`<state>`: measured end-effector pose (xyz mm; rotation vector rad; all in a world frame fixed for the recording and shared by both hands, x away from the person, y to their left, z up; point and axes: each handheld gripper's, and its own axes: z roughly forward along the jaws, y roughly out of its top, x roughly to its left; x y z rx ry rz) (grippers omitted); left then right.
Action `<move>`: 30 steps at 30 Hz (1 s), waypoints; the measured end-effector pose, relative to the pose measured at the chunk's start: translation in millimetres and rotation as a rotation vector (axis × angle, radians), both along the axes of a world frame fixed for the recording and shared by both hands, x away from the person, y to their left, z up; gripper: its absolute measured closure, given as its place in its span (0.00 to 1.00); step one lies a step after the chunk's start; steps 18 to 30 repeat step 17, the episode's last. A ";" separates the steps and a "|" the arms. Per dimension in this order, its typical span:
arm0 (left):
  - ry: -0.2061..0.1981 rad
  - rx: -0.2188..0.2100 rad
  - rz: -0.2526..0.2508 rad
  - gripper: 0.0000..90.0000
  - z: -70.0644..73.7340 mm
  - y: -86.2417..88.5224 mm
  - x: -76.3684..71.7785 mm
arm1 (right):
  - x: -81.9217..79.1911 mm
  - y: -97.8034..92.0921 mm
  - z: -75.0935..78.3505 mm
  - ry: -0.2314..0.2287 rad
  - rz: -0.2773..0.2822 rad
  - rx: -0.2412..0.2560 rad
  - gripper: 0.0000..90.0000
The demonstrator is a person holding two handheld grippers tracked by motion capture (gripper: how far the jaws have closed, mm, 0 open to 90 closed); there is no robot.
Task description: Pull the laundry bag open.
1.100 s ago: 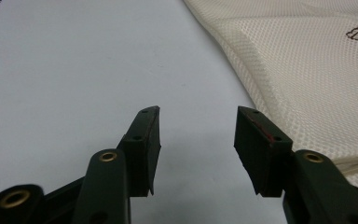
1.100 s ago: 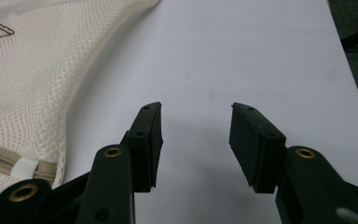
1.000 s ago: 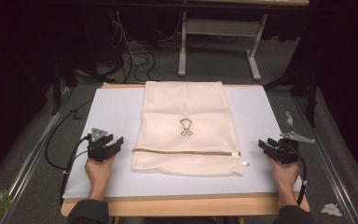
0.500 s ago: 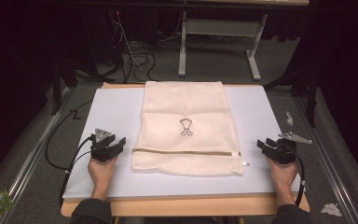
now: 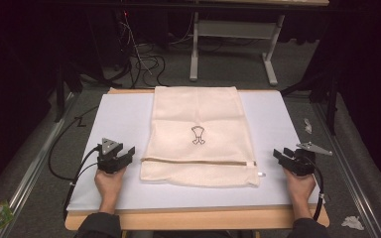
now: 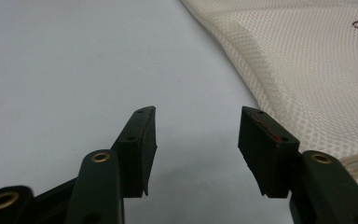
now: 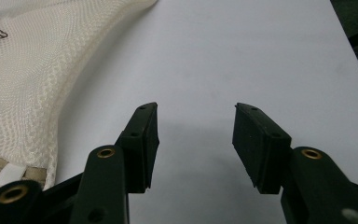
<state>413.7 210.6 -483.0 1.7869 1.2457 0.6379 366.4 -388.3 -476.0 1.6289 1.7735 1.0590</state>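
We log a cream mesh laundry bag [image 5: 197, 136] lying flat at the centre of the high view, on the white table mat [image 5: 273, 119]. Its zipper [image 5: 198, 160] runs across the lower part of the bag, with the white pull tab [image 5: 261, 174] at the lower right corner.

Left gripper [image 5: 125, 154] sits at lower left of the high view, just beside the bag's left edge but apart from it. Jaws stand apart and hold nothing; the left gripper view puts the mesh at upper right, past the right-hand jaw.

Right gripper [image 5: 279, 154] sits at lower right, near the zipper end, jaws likewise apart and holding nothing. In the right gripper view the bag fills the left side, pull tab [image 7: 10, 174] at lower left.

Change over the last second: the left gripper has edged slightly toward the bag; the right one has barely shifted; the bag has not moved. We judge this an approach phase, no contact yet, with the zipper end the likely first target.
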 end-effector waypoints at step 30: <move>0.022 -0.001 -0.001 0.50 -0.9 -0.2 1.5 | -0.7 -0.4 -0.5 -0.004 -0.013 0.007 0.54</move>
